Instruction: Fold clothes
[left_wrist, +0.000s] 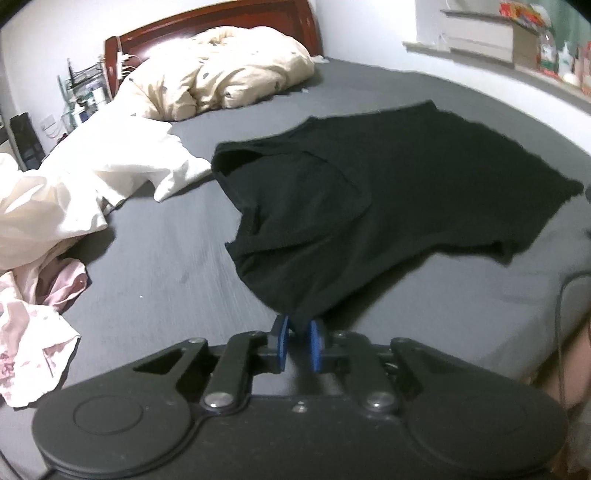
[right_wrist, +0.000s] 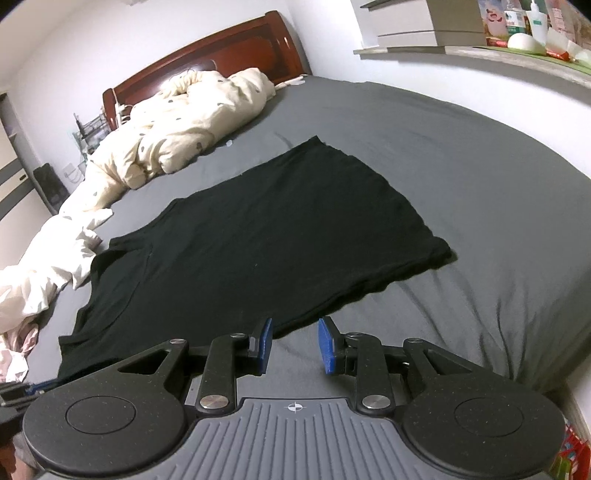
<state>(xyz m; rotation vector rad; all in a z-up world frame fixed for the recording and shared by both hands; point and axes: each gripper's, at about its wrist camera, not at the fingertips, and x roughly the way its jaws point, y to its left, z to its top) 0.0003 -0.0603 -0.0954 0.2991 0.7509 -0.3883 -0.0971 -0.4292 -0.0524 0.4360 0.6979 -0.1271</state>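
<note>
Now a black shirt (right_wrist: 258, 236) lies spread on the grey bed (right_wrist: 461, 177), roughly mid-bed. Its long axis runs diagonally, from the near left edge of the bed toward the far side and the headboard (right_wrist: 221, 55). The hem is the far end, flat and straight-edged; the neck and armhole end is the near end, rumpled and partly lifted in the left wrist view.

The left tool (left_wrist: 298, 332) pinches a near corner of the shirt: the cloth gathers to a point and runs down between the blue pads (left_wrist: 282, 339), which stand close together with only the fabric between them. From that point the shirt rises off the bed and drapes away toward the far side.

The right tool (right_wrist: 295, 339) hangs over the near side edge of the shirt with its pads (right_wrist: 327, 345) moderately spread. Its left pad sits at the shirt's edge, though contact cannot be told, and grey sheet shows in the gap; nothing is gripped.

A cream quilt (right_wrist: 177, 133) is bunched near the headboard, and pale clothes (left_wrist: 48, 206) are heaped along the bed's left edge.
</note>
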